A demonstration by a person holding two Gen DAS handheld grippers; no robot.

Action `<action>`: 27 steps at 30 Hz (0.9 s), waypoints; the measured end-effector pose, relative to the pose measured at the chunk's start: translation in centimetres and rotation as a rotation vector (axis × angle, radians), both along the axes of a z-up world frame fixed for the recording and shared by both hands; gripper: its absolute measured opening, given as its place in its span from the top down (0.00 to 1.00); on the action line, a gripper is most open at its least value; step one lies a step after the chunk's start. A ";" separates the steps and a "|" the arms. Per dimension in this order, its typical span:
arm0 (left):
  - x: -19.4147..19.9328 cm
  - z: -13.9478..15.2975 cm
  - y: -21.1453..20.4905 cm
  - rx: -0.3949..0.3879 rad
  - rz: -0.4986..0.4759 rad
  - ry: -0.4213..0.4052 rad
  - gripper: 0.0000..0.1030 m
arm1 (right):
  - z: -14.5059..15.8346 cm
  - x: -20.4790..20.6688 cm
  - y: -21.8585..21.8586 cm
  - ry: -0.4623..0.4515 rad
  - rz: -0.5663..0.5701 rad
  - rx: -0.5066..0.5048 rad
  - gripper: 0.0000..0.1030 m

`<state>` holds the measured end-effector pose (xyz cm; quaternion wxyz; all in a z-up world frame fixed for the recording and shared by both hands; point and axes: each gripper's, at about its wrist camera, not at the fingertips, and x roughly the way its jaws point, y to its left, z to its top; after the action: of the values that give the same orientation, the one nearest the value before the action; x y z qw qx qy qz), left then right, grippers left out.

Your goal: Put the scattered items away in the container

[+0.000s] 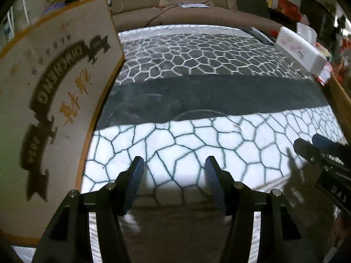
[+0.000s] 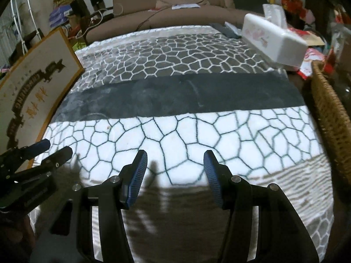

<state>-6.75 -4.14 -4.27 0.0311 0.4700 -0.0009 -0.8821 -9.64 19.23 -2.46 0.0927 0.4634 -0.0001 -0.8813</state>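
Both my left gripper (image 1: pixel 174 168) and right gripper (image 2: pixel 173 164) have jaws wide open, holding nothing. I'd turn slowly toward the basket (image 2: pixel 329 109) at the right edge and look for things first.

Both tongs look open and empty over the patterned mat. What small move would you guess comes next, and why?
Probably the right tongs swing toward the white tissue box at the mat's far right, since both tongs hold nothing, the mat beneath them is bare, and the wicker basket sits just right of it. The left tongs are farther away.

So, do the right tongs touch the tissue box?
Apart. The right wrist view shows the tongs open over the blanket, the tissue box far beyond.
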 end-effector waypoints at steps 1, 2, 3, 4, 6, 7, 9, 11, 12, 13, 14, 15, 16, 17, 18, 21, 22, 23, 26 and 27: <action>-0.3 -0.4 -0.1 0.007 0.008 -0.007 0.43 | -0.3 -0.2 -0.2 0.001 0.001 0.004 0.51; -0.4 -0.7 -0.1 0.005 0.009 -0.012 0.43 | -0.5 -0.4 -0.2 0.005 0.001 0.007 0.51; -0.6 -0.9 0.0 0.003 0.009 -0.012 0.42 | -0.7 -0.7 -0.3 0.005 0.002 0.011 0.51; -0.6 -0.8 0.0 0.002 0.011 -0.003 0.39 | -1.0 -0.9 -0.4 -0.003 0.001 0.014 0.51; -0.7 -0.8 0.2 0.001 0.007 0.000 0.39 | -1.4 -1.4 -0.3 -0.014 -0.007 0.009 0.50; -0.8 -0.9 0.2 -0.001 0.006 -0.001 0.39 | -1.4 -1.5 -0.3 -0.011 -0.011 0.004 0.48; -0.8 -0.9 0.1 0.001 0.013 0.005 0.36 | -1.4 -1.7 -0.3 -0.010 -0.013 -0.004 0.45; -0.8 -1.0 -0.1 0.009 0.031 0.010 0.32 | -1.5 -1.8 -0.4 -0.004 -0.016 0.001 0.44; -0.8 -1.1 -0.2 0.011 0.037 0.012 0.30 | -1.6 -1.8 -0.5 -0.003 -0.012 0.008 0.43; -0.8 -1.1 -0.2 0.008 0.039 0.016 0.28 | -1.7 -1.8 -0.7 0.006 -0.008 0.021 0.43; -0.8 -1.1 -0.1 0.001 0.038 0.020 0.27 | -1.7 -1.7 -0.8 0.010 -0.005 0.031 0.42; -0.8 -1.2 -0.1 -0.009 0.040 0.026 0.24 | -1.8 -1.6 -1.0 0.014 0.003 0.037 0.39; -0.7 -1.2 -0.1 -0.013 0.044 0.031 0.21 | -1.9 -1.6 -1.1 0.020 0.010 0.038 0.31; -0.7 -1.3 -0.2 -0.013 0.048 0.036 0.20 | -2.0 -1.5 -1.2 0.023 0.013 0.037 0.29; -0.7 -1.3 -0.3 -0.012 0.054 0.039 0.16 | -2.0 -1.4 -1.3 0.029 0.012 0.043 0.29; -0.7 -1.5 -0.7 -0.011 0.078 0.040 0.07 | -2.1 -1.4 -1.6 0.031 0.010 0.061 0.28; -0.8 -1.5 -0.9 -0.007 0.086 0.035 0.04 | -2.0 -1.4 -1.6 0.034 0.000 0.058 0.28; -0.9 -1.6 -1.0 0.002 0.091 0.030 0.02 | -1.9 -1.4 -1.4 0.038 -0.012 0.053 0.28; -1.0 -1.6 -1.4 0.029 0.089 0.013 0.00 | -1.4 -1.5 -0.6 0.052 -0.075 0.042 0.07; -1.1 -1.6 -1.3 0.036 0.081 0.006 0.00 | -1.2 -1.5 -0.2 0.060 -0.088 0.030 0.07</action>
<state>-7.81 -5.48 -5.85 0.0583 0.4676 0.0338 -0.8814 -11.15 18.98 -3.67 0.0467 0.4379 -0.0045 -0.8978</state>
